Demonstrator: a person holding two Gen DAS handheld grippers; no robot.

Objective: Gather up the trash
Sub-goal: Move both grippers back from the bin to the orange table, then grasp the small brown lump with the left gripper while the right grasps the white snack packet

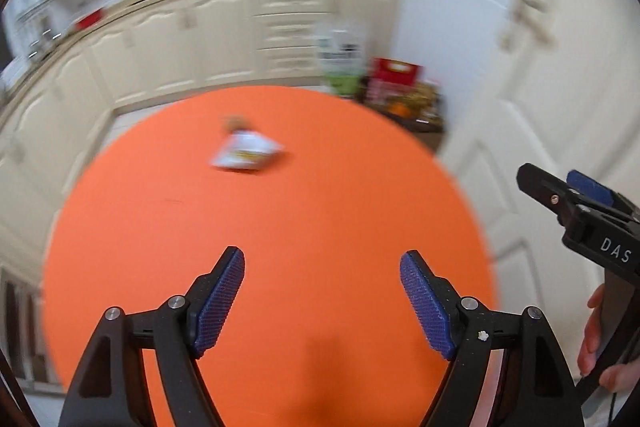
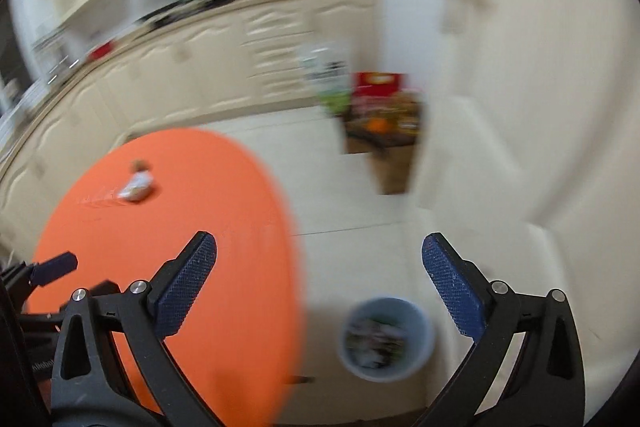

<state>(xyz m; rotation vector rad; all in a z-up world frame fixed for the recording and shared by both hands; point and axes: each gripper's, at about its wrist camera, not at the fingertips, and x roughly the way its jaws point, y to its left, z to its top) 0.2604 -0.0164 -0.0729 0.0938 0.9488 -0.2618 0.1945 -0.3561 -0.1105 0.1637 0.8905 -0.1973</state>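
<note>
Trash (image 1: 246, 151) – a crumpled white wrapper with a brownish bit at its top – is lying on the round orange worktop (image 1: 320, 219) in the upper middle of the left wrist view, blurred and well apart from the left tool (image 1: 322, 265). That tool is filling the bottom of the frame, its blue ribbed pads standing wide with only bare orange surface showing between them. At the right edge the right tool (image 1: 560, 187) is poking in, a person's hand (image 1: 600, 347) wrapping its black handle below. Cream cabinets (image 1: 224, 35) are curving across the upper half, and a white door (image 1: 520, 107) is filling the right side, with a heap of coloured packages (image 1: 396, 87) sitting beside it on the floor.

Going to the right wrist view, the same wrapper (image 2: 136, 185) is showing at middle left on the orange worktop (image 2: 180, 227), which is covering the lower left. The right tool (image 2: 318, 259) is gaping wide at the bottom, nothing between its pads – its left pad is showing against the worktop, its right against the pale floor (image 2: 360, 219). A light blue bin (image 2: 386, 339) is standing on that floor at lower centre, just beside the worktop's edge, with blurred scraps inside. Part of the left tool (image 2: 52, 269) is showing at the left edge.
</note>
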